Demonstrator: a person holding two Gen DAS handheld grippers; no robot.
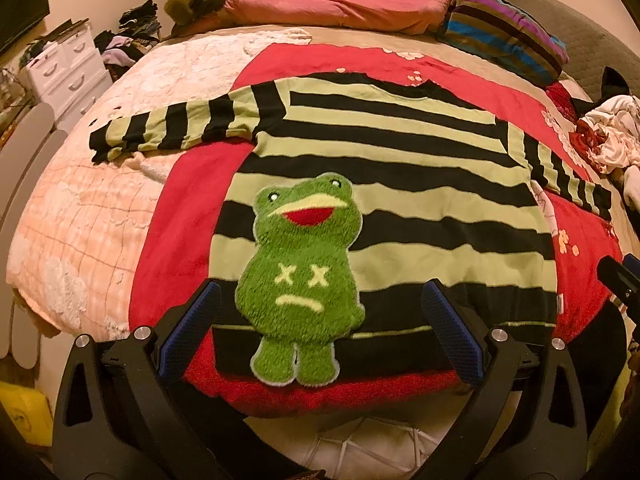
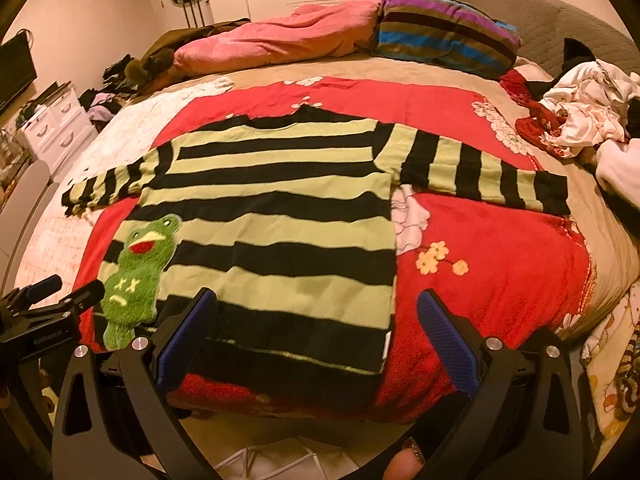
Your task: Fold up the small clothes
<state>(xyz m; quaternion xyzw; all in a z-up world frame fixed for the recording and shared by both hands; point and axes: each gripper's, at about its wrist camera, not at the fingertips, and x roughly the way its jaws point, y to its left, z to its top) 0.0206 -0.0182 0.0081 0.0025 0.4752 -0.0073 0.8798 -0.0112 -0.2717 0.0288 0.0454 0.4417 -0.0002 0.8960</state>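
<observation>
A striped sweater [image 1: 384, 184] lies flat in the middle of both frames, on a red blanket [image 1: 192, 200] that covers part of the bed [image 1: 80, 216]. Its stripes are black and pale green. Both sleeves are spread out: one sleeve [image 1: 172, 128] reaches to the left of the frame, the other sleeve [image 2: 488, 172] to the right. A fluffy green frog patch [image 1: 300, 280] sits on the lower part of the sweater, in the centre of the left wrist view and at the lower left of the right wrist view.

The left gripper [image 1: 320, 300] is at the bottom of its frame, above the hem, with its blue fingers wide apart on both sides of the frog; it holds nothing. The right gripper [image 2: 318, 308] is also spread wide and empty, at the bottom of its frame, over the hem corner of the sweater.

At the top of the frames lie a pink quilt [image 1: 340, 4] and a striped pillow [image 2: 444, 36]. A pile of clothes [image 2: 580, 112] is at the right edge. A white drawer cabinet [image 1: 68, 68] stands at the upper left.
</observation>
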